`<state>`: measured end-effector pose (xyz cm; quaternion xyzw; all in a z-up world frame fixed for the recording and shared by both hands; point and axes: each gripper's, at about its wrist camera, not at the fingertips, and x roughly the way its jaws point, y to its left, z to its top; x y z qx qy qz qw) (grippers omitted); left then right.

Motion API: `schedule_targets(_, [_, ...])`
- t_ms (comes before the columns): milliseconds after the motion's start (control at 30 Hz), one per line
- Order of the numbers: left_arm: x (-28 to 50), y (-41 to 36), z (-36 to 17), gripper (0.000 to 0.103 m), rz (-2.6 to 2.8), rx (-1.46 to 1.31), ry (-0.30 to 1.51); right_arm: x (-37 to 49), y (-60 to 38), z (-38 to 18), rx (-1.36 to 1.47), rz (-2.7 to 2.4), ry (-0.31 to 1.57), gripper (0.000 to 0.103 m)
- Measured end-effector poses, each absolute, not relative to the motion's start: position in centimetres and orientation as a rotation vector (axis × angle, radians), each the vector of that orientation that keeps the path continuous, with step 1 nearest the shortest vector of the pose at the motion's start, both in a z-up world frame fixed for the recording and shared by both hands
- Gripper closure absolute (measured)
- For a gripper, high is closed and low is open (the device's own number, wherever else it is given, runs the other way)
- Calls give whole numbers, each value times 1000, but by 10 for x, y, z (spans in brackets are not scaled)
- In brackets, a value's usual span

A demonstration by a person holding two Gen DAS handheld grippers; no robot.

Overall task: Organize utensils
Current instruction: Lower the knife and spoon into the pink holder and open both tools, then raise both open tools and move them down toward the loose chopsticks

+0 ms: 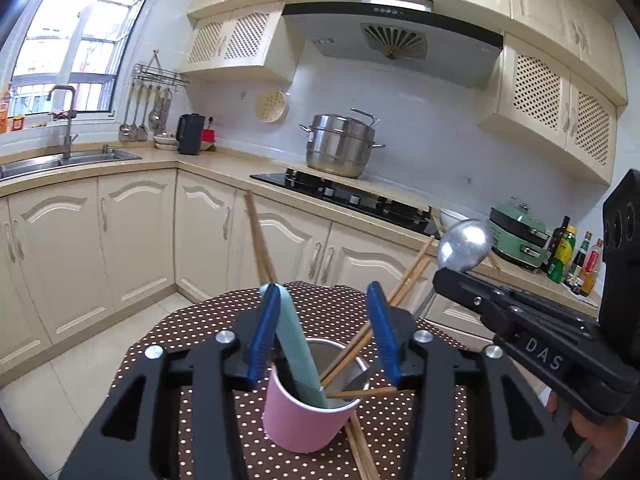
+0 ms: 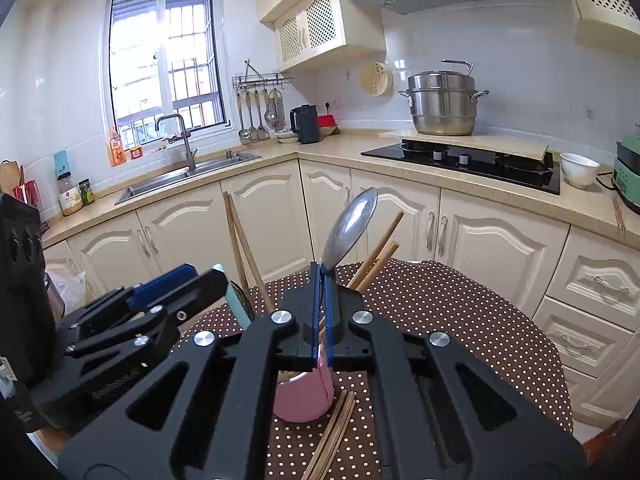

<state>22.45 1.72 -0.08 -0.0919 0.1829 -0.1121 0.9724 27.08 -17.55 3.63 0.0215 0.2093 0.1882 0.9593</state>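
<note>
One pink cup [image 1: 298,420] is seen on the dotted table [image 1: 400,432], with one pale-green utensil [image 1: 298,350] and several chopsticks [image 1: 400,284] inside. The left tongs [image 1: 326,332] are parted around the pale-green utensil; one metal spoon [image 2: 352,228] is clamped in the right tongs [image 2: 323,312]. Two more chopsticks [image 2: 332,436] are laid beside the cup.

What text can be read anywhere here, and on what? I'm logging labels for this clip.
"DAS": on the right gripper body, white letters.
Embossed lettering on the left gripper body: too faint to read.
Bottle labels on the counter: too small.
Jar and packet labels by the sink: blurred.
Hood panel marks: too small.
</note>
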Motion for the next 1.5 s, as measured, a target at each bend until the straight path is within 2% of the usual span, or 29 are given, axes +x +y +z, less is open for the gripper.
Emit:
schedule_targets(133, [219,20,1,54,-170,-149,368,270,-173,34,36,383,434,100])
schedule_targets(833, [198,38,6,51,-114,-105,398,260,-159,29,44,380,489,98])
schedule_targets(867, [197,38,5,50,-114,-106,398,259,-159,29,46,380,489,97])
schedule_targets(933, [194,40,6,50,-112,-108,399,257,-159,30,46,374,483,84])
schedule_targets(1000, [192,43,7,50,-109,-107,400,251,-160,31,51,370,464,54])
schedule_targets(1167, [182,46,10,42,-103,-107,393,241,-164,36,58,367,445,52])
schedule_targets(1500, [164,42,17,40,-110,-91,389,221,-177,36,78,359,446,49])
